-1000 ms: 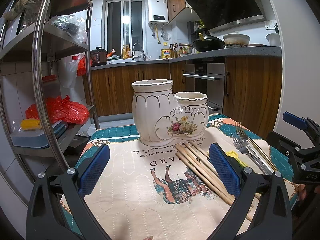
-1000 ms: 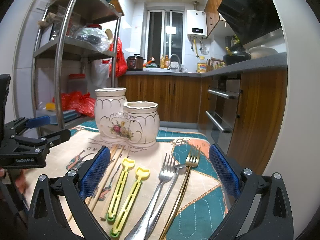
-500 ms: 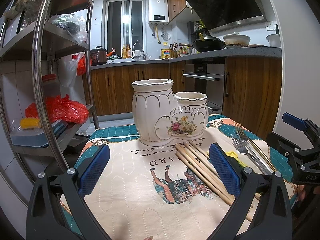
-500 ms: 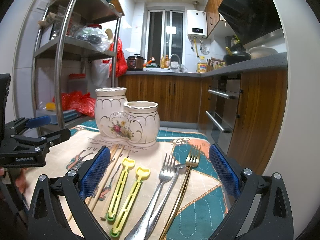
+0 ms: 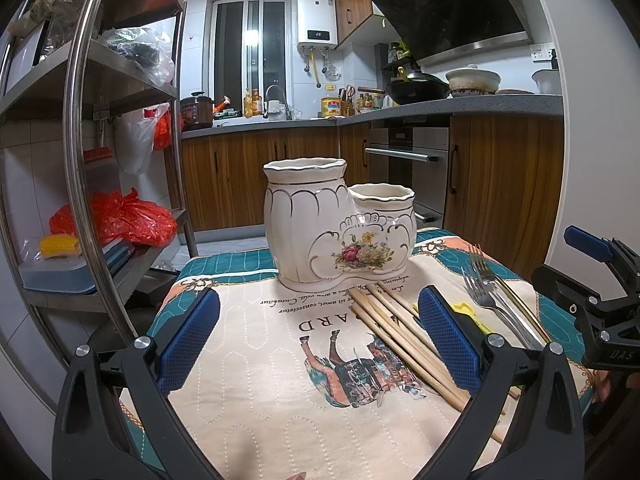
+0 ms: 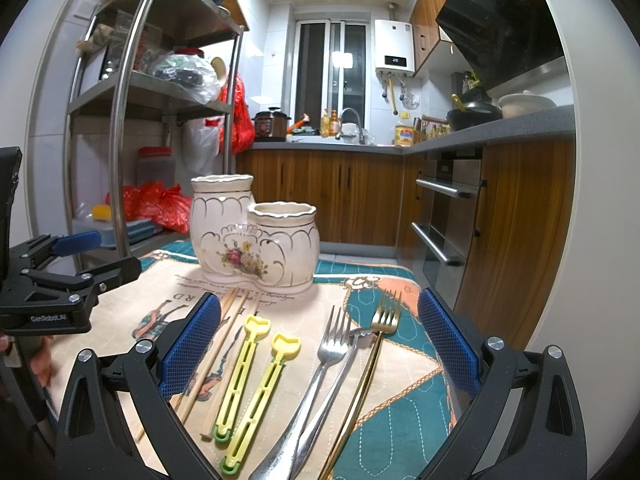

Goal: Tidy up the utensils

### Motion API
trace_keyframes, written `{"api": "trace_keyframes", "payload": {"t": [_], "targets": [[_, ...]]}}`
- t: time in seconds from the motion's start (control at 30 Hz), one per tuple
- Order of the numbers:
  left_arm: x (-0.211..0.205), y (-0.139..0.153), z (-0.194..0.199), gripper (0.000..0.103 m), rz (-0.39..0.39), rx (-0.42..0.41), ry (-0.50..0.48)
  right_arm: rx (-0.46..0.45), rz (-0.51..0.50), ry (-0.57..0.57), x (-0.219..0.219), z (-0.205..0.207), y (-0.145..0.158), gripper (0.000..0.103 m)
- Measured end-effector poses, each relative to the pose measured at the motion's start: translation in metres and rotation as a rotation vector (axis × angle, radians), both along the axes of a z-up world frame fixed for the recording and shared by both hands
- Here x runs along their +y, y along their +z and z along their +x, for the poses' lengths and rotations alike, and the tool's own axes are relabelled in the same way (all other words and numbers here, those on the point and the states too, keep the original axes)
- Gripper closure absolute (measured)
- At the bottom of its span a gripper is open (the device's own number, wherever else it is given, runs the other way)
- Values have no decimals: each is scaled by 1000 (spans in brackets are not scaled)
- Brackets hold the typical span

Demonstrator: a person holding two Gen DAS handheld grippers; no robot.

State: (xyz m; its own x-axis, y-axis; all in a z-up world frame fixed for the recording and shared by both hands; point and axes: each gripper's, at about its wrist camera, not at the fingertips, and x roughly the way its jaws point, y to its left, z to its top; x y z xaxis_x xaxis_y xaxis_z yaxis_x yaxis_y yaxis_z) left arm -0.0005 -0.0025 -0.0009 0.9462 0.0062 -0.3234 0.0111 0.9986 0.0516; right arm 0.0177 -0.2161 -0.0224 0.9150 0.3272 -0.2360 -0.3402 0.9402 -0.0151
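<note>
1. The left tongs are held wide open above the quilted cloth on the surface, with nothing gripped between the blue pads.
2. The right tongs are likewise spread wide and empty, poised over the utensils.
3. A cream ceramic utensil holder with 2 compartments, 1 tall and 1 short, is seen upright at the far side of the cloth; nothing is seen rising above its rims.
4. Wooden chopsticks are laid in a bundle just in front of the holder, their far tips near its base.
5. 2 yellow plastic clips are laid side by side to the right of the chopsticks.
6. 2 silver forks and 1 gold fork are laid further right, tines toward the holder, the silver handles crossing.
</note>
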Motion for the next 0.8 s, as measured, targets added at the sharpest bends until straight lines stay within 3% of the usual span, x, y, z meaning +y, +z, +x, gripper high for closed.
{"api": "trace_keyframes", "payload": {"t": [0.8], "targets": [[-2, 1, 6, 5, 3, 24, 35, 7, 4, 3, 0, 3, 0, 5]]}}
